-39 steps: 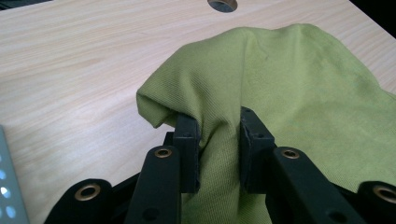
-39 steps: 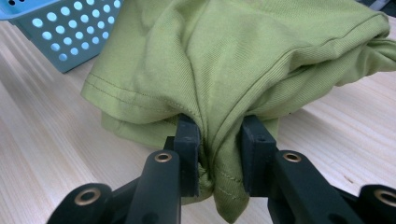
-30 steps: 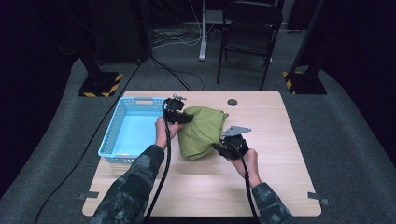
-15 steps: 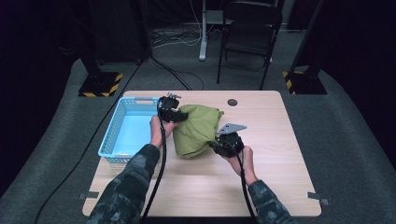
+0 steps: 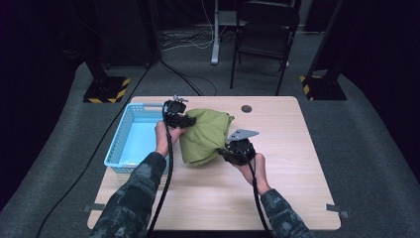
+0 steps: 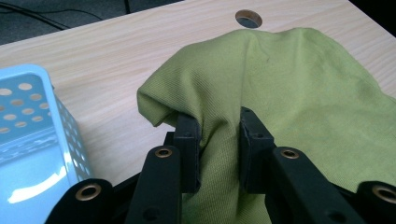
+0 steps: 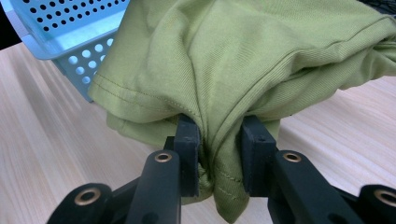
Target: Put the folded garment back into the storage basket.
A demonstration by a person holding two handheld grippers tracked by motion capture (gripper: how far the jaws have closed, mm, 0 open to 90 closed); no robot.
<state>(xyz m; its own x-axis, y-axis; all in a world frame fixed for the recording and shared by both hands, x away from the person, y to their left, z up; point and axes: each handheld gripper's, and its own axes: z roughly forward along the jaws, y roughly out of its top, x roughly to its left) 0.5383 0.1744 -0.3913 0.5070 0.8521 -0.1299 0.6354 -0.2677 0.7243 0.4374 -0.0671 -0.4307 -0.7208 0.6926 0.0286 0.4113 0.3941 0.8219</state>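
Observation:
A folded olive-green garment point(image 5: 204, 135) hangs bunched between both grippers, just right of the blue basket point(image 5: 130, 136). My left gripper point(image 5: 187, 120) is shut on its far left edge; in the left gripper view the cloth point(image 6: 280, 84) is pinched between the pads point(image 6: 188, 140). My right gripper point(image 5: 225, 152) is shut on the near right edge; in the right gripper view a hemmed fold of the garment point(image 7: 233, 60) is squeezed between the pads point(image 7: 254, 144), with the basket point(image 7: 70, 32) behind it.
The light wooden table point(image 5: 297, 168) has a round cable hole point(image 5: 246, 108) near its far edge. A black chair point(image 5: 265, 39) and stands sit on the floor beyond. Bare tabletop lies to the right and near side.
Both hands have carried the garment a little to the left, closer to the basket. Both grips stay the same.

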